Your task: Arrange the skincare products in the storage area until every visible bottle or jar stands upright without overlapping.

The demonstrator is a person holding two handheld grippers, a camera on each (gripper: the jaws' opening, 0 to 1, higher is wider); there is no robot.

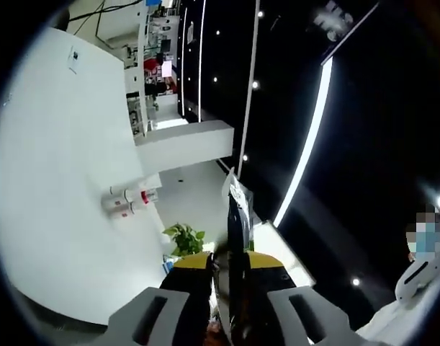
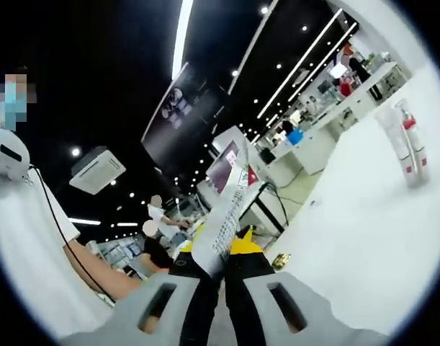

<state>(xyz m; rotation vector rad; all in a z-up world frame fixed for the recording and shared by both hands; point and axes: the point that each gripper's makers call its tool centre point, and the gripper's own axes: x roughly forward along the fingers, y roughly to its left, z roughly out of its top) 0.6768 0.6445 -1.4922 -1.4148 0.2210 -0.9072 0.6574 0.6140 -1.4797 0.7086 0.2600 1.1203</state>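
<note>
**Caller:** Skincare tubes, where are they and which way do they lie?

**Operator:** I see two skincare tubes (image 1: pixel 129 201) resting side by side, touching, on the white surface (image 1: pixel 54 180). Through my left gripper view their long axes run across the picture, caps toward the surface's edge. Through my right gripper view the same pair (image 2: pixel 408 148) runs up and down the picture, well away from my claws. They look to be lying flat, though the tilted views leave that unsure.

**Caller:** How do they look?

**Operator:** Slim and white, each with a red band and small red print. One ends in a red cap.

**Caller:** And the claws?

**Operator:** My left claw (image 1: pixel 232 288) is clenched on a thin printed sachet (image 1: pixel 238 205) that stands up between its jaws, seen edge on. My right claw (image 2: pixel 221 288) grips a pale crinkled packet (image 2: pixel 227 216) with dark lettering, its long axis leaning up and to the right.
</note>
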